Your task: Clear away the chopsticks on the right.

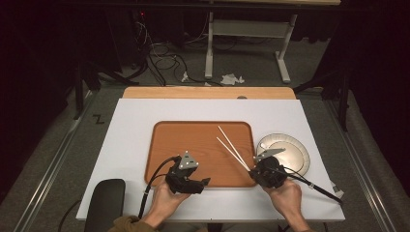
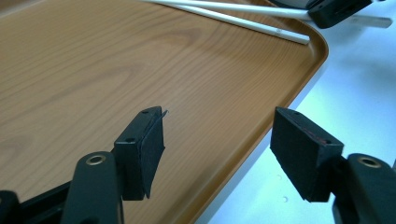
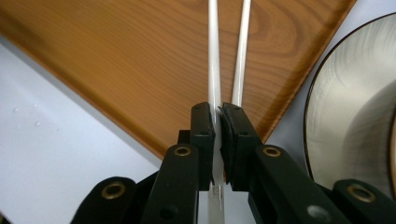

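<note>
We are pinching the white chopsticks [image 1: 232,146] in the right gripper [image 1: 258,173], their long axis running from it toward eleven o'clock over the wooden tray [image 1: 167,145]. The left gripper [image 1: 193,186], spread and empty, is hovering at the tray's six o'clock rim. The metal plate [image 1: 300,157] is lying just beside the tray at three o'clock on the worktop [image 1: 125,121].

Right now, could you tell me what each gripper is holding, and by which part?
The right gripper clamps the white chopsticks near their lower ends; the left gripper is open, holding nothing.
</note>
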Demonstrator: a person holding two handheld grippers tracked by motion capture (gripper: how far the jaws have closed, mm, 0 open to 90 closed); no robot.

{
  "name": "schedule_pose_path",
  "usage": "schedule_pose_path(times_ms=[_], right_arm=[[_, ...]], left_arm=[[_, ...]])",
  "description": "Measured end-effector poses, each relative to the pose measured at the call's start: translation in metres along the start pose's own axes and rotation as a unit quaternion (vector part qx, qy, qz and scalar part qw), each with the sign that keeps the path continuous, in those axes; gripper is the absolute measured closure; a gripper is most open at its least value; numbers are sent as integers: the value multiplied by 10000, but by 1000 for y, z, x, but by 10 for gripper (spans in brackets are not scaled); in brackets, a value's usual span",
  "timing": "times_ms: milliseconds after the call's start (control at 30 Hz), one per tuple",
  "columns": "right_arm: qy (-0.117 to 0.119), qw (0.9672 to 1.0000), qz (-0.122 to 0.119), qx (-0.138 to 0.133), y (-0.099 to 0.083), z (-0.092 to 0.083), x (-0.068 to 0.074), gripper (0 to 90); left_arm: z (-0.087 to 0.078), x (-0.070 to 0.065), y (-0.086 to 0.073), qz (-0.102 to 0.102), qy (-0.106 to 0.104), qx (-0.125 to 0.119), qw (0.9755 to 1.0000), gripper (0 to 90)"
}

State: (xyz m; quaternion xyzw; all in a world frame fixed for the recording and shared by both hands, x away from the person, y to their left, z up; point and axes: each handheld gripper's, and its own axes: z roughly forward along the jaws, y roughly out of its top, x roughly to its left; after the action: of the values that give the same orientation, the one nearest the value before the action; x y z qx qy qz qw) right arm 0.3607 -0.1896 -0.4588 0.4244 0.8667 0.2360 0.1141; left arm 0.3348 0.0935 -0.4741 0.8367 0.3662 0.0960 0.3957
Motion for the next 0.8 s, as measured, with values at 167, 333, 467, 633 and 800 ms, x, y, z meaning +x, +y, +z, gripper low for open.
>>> schedule_pose_path(times_ms=[167, 333, 467, 633, 800], right_arm=[[-30, 9999, 85, 115, 3, 11, 0, 847], [-61, 9999, 47, 148, 7, 18, -1, 845], [-17, 9998, 1, 179, 12, 26, -2, 843], [-58, 9997, -126, 211, 18, 35, -3, 841], [-171, 9983, -445, 321, 26, 44, 6, 838]], left_arm=[[-2, 0, -1, 3, 29, -12, 10000, 349], [-5, 0, -5, -70, 97, -18, 9999, 349], [-9, 2, -9, -163, 168, -26, 9997, 348], [-14, 3, -14, -280, 285, -41, 9992, 347], [-20, 4, -19, -377, 388, -72, 9985, 347]])
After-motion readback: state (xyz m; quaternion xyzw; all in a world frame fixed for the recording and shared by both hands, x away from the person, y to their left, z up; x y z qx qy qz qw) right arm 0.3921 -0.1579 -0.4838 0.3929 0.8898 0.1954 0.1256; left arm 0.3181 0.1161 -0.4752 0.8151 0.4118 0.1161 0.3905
